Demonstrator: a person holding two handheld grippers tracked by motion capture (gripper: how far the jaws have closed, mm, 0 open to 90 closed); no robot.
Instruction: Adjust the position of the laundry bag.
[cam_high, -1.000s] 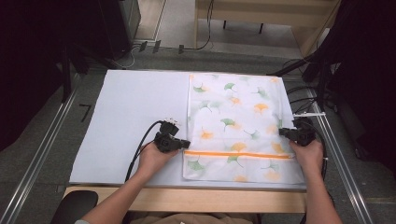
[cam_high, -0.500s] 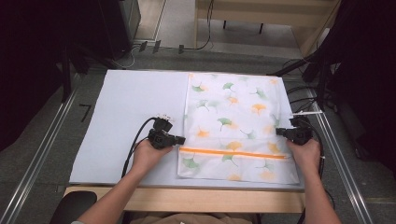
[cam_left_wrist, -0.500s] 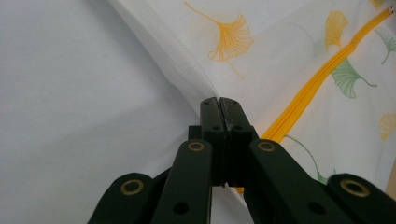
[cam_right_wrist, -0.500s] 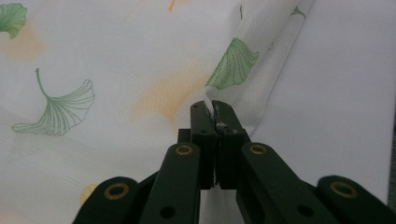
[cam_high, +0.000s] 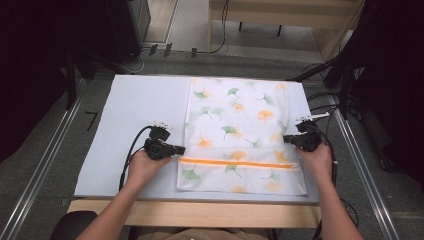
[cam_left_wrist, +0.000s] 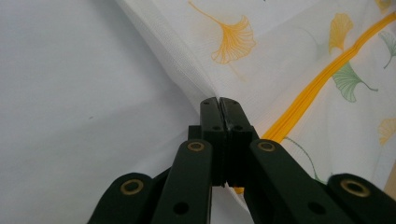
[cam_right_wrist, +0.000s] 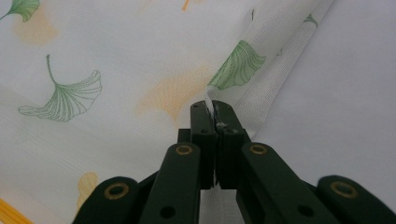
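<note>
Clamping the mesh bag (cam_high: 240, 135) edges, both grippers' fingers have carried it slightly farther up the table (cam_high: 130, 105).

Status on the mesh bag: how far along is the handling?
Done: mesh bag lies flat on the table, orange zipper closed. In hand: left gripper and right gripper are shut on its opposite side edges, just above the zipper. Left: no fold made yet; the bag is one flat layer.

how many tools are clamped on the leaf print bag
2: the left tool grips the mesh bag at its left edge, the right tool at its right edge.
</note>
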